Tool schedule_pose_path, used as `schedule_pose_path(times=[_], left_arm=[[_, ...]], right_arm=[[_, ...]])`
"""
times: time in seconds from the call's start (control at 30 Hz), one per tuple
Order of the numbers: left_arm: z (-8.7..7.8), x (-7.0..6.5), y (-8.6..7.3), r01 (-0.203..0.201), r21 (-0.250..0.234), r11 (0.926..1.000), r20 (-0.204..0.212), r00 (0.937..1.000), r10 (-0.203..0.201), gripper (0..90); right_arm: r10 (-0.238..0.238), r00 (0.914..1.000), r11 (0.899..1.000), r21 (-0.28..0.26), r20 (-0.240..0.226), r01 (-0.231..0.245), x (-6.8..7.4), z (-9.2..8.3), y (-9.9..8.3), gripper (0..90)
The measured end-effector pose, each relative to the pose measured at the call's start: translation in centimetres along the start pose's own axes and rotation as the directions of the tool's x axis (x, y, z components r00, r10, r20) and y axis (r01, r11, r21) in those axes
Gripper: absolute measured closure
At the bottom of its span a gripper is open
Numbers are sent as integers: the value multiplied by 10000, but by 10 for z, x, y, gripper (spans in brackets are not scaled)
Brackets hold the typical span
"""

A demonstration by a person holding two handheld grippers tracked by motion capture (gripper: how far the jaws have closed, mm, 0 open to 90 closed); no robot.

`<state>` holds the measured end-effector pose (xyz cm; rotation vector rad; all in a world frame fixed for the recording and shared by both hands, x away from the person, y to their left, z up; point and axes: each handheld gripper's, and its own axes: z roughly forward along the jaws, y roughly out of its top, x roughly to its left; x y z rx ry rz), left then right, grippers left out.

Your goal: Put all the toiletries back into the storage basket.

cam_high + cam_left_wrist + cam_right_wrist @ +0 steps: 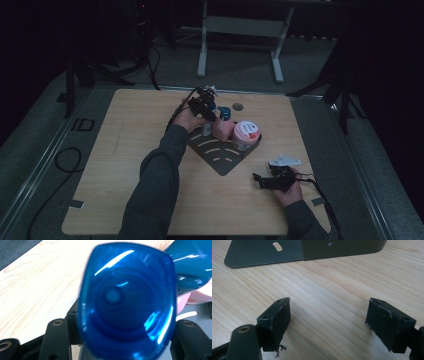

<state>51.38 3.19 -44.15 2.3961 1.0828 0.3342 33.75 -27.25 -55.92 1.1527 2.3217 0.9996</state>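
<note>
The left gripper [206, 102] fingers clasp a blue bottle cap [127, 300] over the tray [220, 155]; right gripper [328, 322] fingers gape, idle above bare tabletop [332, 287].

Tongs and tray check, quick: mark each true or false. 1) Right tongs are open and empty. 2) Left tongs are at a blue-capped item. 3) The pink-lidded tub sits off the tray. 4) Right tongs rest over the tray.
1) True: the right tongs stand apart over bare wood.
2) True: the left tongs are at the blue cap.
3) False: the tub is on the dark tray.
4) False: they are beside it, over the table.
</note>
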Motion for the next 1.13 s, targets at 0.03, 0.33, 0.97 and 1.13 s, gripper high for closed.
schedule_pose_path(times=[0.03,0.33,0.97,1.13], left_arm=[[-1,1,0,14,27,10000,0,10000,-14,407],[-17,5,-8,98,-351,9993,373,9993,-85,372],[-54,14,-42,323,-1495,9882,347,9990,-274,383],[-64,18,-48,390,-1708,9845,182,9992,-365,383]], right_arm=[[2,10000,10000,2,2,-2,0,0,0,193],[32,10000,10000,21,-11,-32,0,0,0,193],[21,10000,10000,16,-6,-21,0,0,0,193],[21,10000,10000,14,-6,-21,0,0,0,193]])
